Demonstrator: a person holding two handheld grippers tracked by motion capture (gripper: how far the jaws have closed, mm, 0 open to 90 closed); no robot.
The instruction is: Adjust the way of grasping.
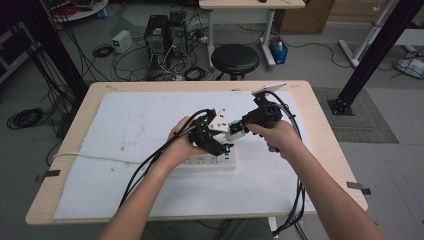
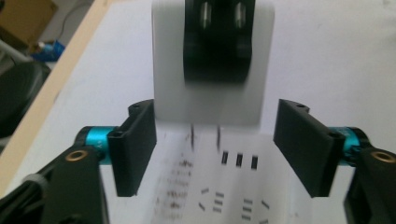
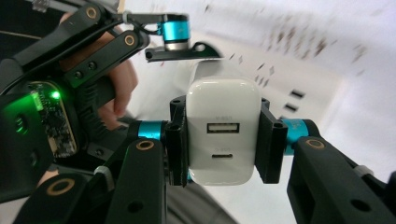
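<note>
One white charger pinched in right hand-held gripper; left hand-held gripper spread above one power strip.

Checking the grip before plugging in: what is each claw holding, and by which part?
The right claw clamps the white boxy USB charger by its two side faces. The left claw stands open, holding nothing.

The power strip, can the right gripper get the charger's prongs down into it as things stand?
Probably yes. The right gripper is shut on the charger, whose prongs hang just above the power strip; the left gripper's open jaws stand clear either side.
</note>
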